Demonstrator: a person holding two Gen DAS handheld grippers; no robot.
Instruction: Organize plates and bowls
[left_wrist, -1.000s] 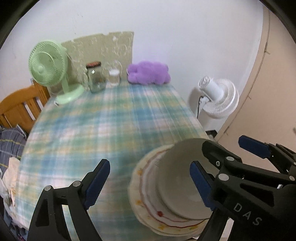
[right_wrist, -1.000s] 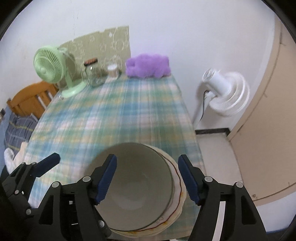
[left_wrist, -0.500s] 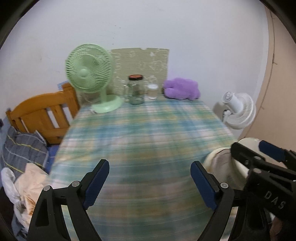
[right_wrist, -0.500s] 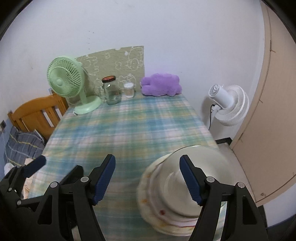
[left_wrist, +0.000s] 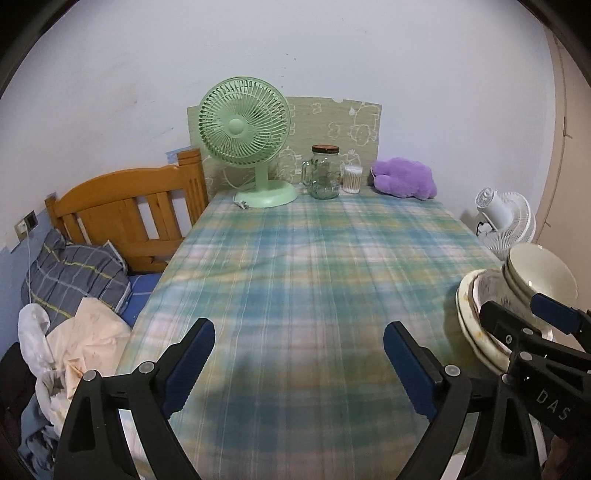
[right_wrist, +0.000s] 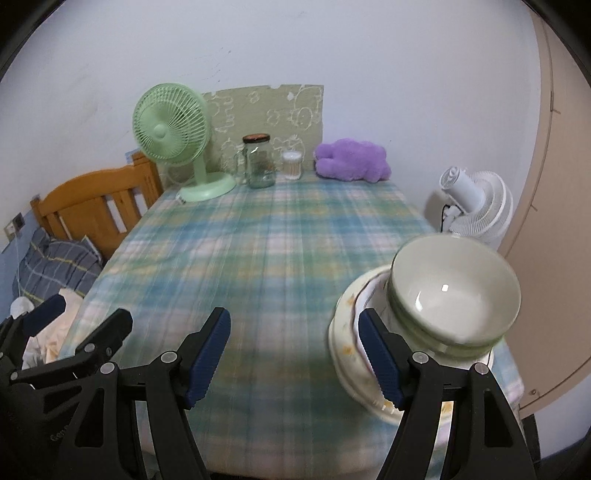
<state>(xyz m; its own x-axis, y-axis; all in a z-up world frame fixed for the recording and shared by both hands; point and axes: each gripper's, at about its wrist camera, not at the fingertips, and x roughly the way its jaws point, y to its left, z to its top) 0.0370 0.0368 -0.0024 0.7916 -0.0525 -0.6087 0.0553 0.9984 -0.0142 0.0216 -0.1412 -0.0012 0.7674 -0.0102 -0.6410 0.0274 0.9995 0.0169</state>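
Plainly, both tools held nothing: the left gripper (left_wrist: 299, 360) hung with its blue pads wide apart over the plaid tablecloth (left_wrist: 314, 258), and the right gripper (right_wrist: 295, 347) was spread the same way, its right pad just in front of the dishes. The stack of plates (right_wrist: 349, 332) sat at the table's near right edge with the nested bowls (right_wrist: 454, 295) on top, well apart from the green fan (right_wrist: 171, 136), glass jar (right_wrist: 260, 160) and purple plush (right_wrist: 351, 160) along the far wall.

A home bedroom. Beside the table under its blue-green plaid tablecloth (left_wrist: 314, 266) stands an orange wooden bed headboard (left_wrist: 125, 206) with rumpled grey striped bedding (left_wrist: 74, 273). At the table's far end sit a mint-green desk fan (left_wrist: 245, 136) and a purple plush toy (left_wrist: 404, 179).
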